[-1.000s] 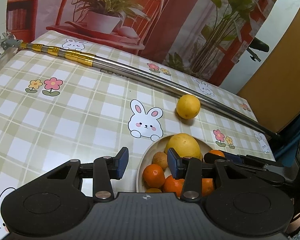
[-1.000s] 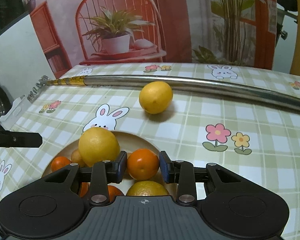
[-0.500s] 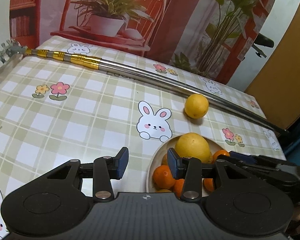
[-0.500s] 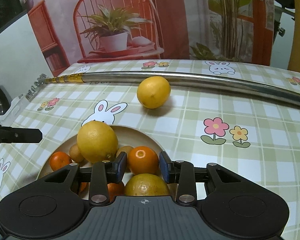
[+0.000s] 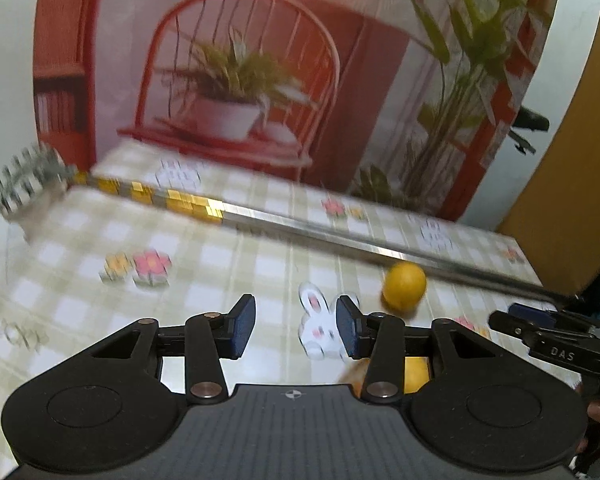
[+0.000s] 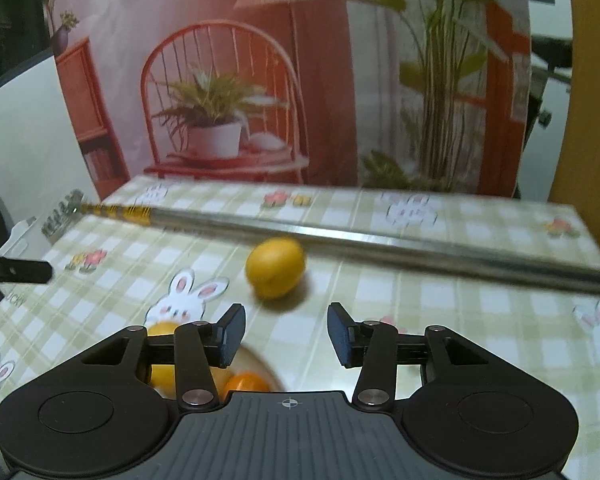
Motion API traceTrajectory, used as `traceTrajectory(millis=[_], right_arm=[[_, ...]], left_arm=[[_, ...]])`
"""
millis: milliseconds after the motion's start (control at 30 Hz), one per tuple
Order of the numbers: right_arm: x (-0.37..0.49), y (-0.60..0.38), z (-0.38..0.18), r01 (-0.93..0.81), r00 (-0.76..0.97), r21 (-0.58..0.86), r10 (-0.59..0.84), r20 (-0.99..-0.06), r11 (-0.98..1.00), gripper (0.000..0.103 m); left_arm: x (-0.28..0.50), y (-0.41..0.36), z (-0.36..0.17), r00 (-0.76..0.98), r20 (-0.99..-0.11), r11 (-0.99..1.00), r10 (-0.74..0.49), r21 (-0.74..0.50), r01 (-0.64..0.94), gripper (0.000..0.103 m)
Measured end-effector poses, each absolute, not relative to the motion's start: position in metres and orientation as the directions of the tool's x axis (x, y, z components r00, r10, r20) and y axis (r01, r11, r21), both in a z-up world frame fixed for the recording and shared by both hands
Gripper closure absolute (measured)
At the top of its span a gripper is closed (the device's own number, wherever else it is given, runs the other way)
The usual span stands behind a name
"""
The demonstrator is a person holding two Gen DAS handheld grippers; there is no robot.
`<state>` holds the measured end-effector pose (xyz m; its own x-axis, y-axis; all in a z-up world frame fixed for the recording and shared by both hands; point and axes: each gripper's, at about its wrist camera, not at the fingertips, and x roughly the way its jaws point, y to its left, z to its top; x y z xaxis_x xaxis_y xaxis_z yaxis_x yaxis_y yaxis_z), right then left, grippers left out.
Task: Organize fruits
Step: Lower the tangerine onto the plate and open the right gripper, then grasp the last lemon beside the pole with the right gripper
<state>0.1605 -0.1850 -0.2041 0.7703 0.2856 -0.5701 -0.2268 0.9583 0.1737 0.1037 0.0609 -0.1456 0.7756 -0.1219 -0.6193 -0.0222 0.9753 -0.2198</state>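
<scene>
1. Right gripper (image 6: 286,334): fingers opening, nothing between them.
2. Left gripper (image 5: 295,330): fingers likewise opening, empty.
3. Loose round yellow lemon (image 6: 275,273) lies beside the long steel pole (image 6: 380,244), beyond the pale fruit bowl (image 6: 266,368); judged next pickup.

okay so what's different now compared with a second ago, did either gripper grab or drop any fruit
Both grippers rose and tipped up, so the bowl of fruit slid to the bottom of both views. The right gripper is opening, empty; the left gripper is opening too, also empty. The loose lemon and metal pole stayed put.
</scene>
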Motion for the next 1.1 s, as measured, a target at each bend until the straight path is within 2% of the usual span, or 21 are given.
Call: traceTrajectory(millis=[133,200,333,467,567,900,1100], right_arm=[[0.172,-0.191,-0.195,-0.229,0.787,0.158,0.278,-0.551,0.961,0.057],[0.179,-0.191,-0.194,-0.236,0.797,0.141,0.275,-0.539,0.961,0.053],[0.192,-0.186,-0.198,-0.270,0.802,0.127,0.296,-0.519,0.954,0.051],[0.212,-0.176,-0.210,-0.316,0.775,0.135,0.337,-0.534,0.939,0.049],[0.228,-0.170,-0.218,-0.329,0.759,0.164,0.364,-0.541,0.930,0.037],[0.283,-0.158,-0.255,-0.260,0.686,0.283,0.383,-0.618,0.923,0.036],[0.298,-0.162,-0.273,-0.211,0.640,0.399,0.434,-0.634,0.893,0.037]], left_arm=[[0.109,0.064,-0.133,0.803,-0.590,0.981,-0.083,-0.189,-0.038,0.054],[0.112,0.063,-0.133,0.807,-0.587,0.984,-0.066,-0.174,-0.047,0.054],[0.119,0.057,-0.142,0.799,-0.600,0.989,-0.037,-0.138,-0.058,0.054],[0.126,0.055,-0.152,0.774,-0.630,0.987,-0.060,-0.152,-0.047,0.054],[0.130,0.052,-0.159,0.746,-0.655,0.983,-0.118,-0.186,-0.008,0.053],[0.137,0.037,-0.179,0.694,-0.702,0.983,-0.157,-0.176,0.045,0.052],[0.138,0.036,-0.186,0.674,-0.722,0.984,-0.158,-0.172,0.046,0.051]])
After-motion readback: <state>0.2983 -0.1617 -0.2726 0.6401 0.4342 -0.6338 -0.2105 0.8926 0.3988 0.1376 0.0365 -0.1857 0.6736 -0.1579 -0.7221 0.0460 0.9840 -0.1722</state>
